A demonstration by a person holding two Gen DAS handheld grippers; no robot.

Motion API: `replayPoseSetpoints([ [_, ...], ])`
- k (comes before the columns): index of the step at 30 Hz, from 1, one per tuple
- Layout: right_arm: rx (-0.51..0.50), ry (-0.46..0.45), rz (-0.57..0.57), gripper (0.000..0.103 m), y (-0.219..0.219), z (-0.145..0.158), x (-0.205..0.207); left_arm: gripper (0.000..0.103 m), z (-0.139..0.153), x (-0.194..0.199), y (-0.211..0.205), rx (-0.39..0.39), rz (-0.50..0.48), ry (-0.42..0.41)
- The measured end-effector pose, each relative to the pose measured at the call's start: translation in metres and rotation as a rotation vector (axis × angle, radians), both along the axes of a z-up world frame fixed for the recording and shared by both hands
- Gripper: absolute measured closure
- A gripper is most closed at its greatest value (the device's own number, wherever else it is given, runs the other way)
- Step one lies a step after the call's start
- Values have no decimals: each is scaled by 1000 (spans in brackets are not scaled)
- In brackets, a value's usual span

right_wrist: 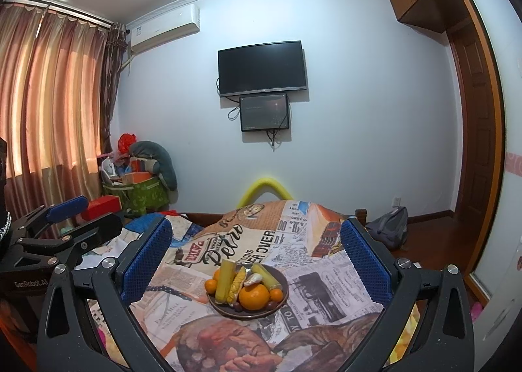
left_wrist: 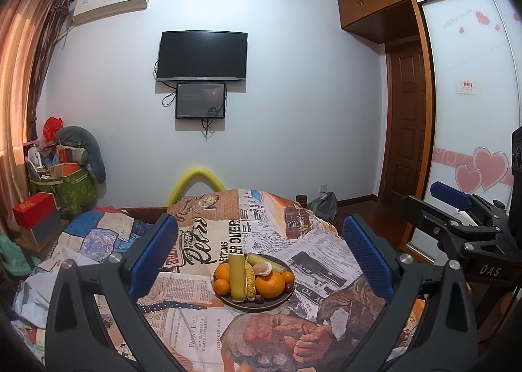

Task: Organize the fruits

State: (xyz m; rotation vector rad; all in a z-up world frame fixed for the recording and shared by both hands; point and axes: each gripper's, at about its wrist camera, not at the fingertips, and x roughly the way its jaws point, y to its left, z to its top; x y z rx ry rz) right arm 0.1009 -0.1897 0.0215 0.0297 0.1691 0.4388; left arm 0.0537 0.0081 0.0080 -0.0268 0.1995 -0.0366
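Both grippers [left_wrist: 261, 254] [right_wrist: 256, 258] hover level, jaws apart, facing plate [left_wrist: 228, 302].

You are in a home bedroom: a bed [left_wrist: 107, 235] with a patchwork quilt, a wall-mounted TV [left_wrist: 202, 55], curtains [right_wrist: 49, 91], an air conditioner [right_wrist: 164, 28] and a heart-patterned sliding wardrobe [left_wrist: 473, 95].

The printed bedspread [left_wrist: 202, 277] is showing newspaper-style lettering: "Retro", "ER OVER", "FANNY HILL" and "JOHN CLELAND". The right gripper [left_wrist: 456, 209] is carrying "DAS" on its black body, and the left gripper [right_wrist: 65, 218] is bearing "GenRobot.AI".
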Motion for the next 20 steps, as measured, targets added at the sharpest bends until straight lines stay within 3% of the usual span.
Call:
replayPoseSetpoints([
  [20,-17,8,-8,0,1,-3,1,0,-1,1,0,-12,-1,6],
])
